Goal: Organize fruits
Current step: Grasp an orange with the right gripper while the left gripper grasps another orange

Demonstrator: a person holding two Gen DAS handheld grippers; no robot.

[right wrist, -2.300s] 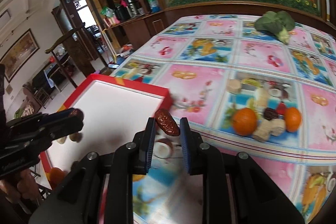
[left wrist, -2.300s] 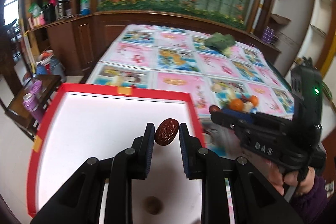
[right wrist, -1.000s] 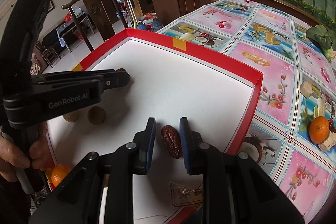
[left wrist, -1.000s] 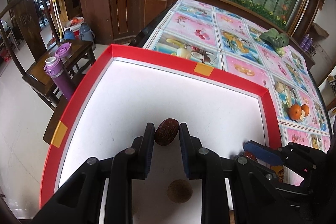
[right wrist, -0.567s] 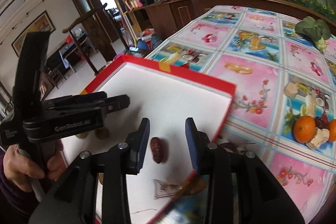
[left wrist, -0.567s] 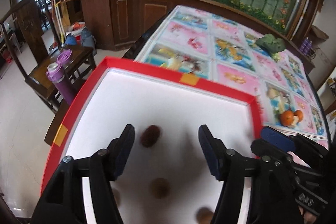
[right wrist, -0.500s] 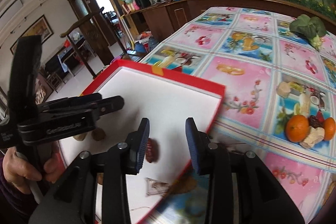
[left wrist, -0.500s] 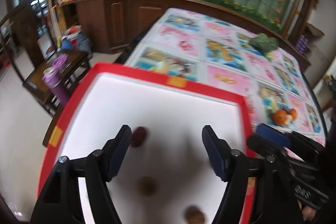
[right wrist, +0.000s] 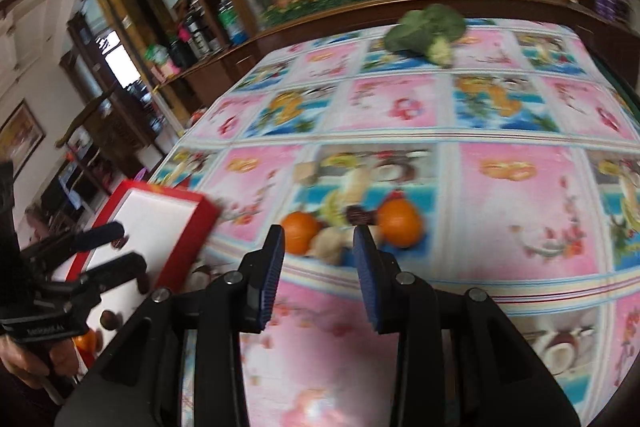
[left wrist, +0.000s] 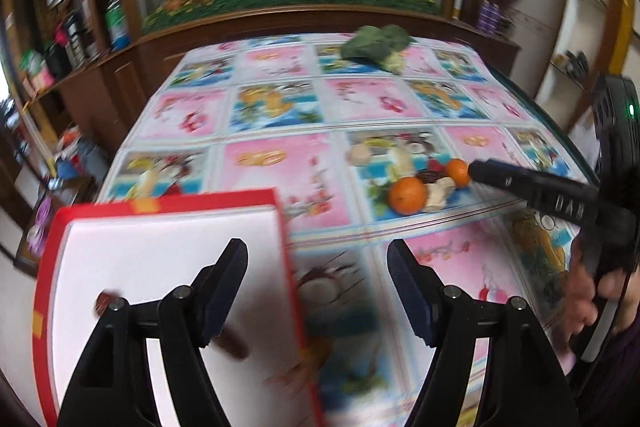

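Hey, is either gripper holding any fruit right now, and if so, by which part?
Nothing is held. The left gripper is opening with only tray and tablecloth showing between its fingers; the right gripper stands open and empty.

Red-rimmed tray (left wrist: 208,201), white inside, sits at table's near-left corner, approx 8 o'clock from the loose fruit pile. In it: dark red dates, blurred, one (left wrist: 105,301) near the left wall, another (left wrist: 232,343) further in; right-wrist view also shows a round brown fruit (right wrist: 109,319) and an orange one (right wrist: 86,343) at tray's near end.

Loose pile on tablecloth, mid-table: two oranges (right wrist: 301,231) (right wrist: 400,223), round, apart, w/ a pale lumpy piece (right wrist: 329,242) and a dark wrinkled date (right wrist: 358,215) between them. Date at approx 10 o'clock of the right orange, just beside it.
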